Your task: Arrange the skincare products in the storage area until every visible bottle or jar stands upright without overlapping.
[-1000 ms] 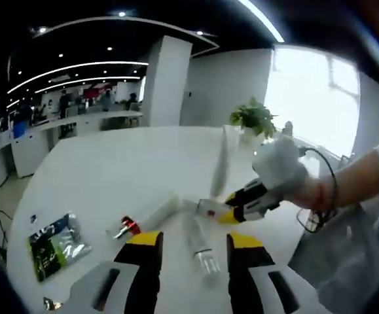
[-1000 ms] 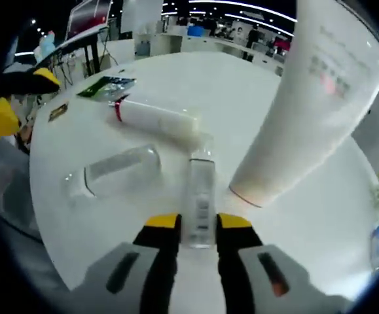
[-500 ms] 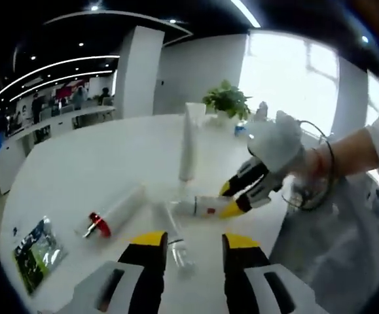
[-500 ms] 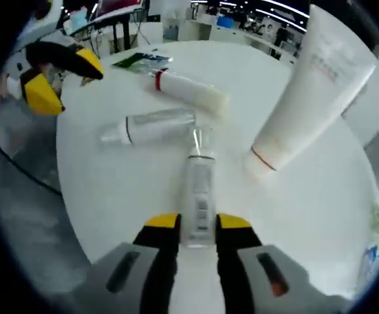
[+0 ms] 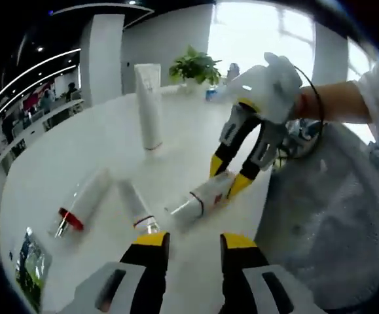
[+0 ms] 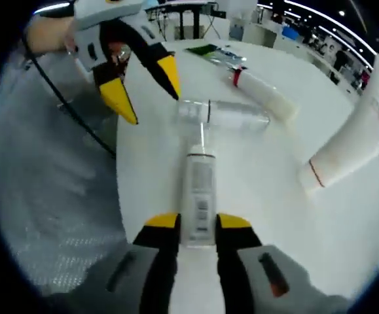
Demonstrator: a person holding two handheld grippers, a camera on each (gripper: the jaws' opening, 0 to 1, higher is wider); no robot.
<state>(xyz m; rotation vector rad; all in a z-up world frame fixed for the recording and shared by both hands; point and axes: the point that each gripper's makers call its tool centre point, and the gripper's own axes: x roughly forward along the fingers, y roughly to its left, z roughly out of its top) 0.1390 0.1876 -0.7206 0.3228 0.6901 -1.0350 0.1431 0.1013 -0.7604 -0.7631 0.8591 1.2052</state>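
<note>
Two yellow-tipped jaws of the right gripper (image 6: 196,230) pinch a slim white pump bottle (image 6: 199,196) at the bottom centre of the right gripper view, the bottle lying along the white table (image 6: 268,196) with its nozzle pointing up the frame. Just beyond it a clear bottle (image 6: 225,114) lies crosswise, then a red-collared tube (image 6: 261,93) at upper centre, and a tall white tube (image 5: 149,104) stands upright at upper left of the left gripper view. Above the table edge at lower centre of that view, the left gripper (image 5: 190,241) stands spread and empty.
</note>
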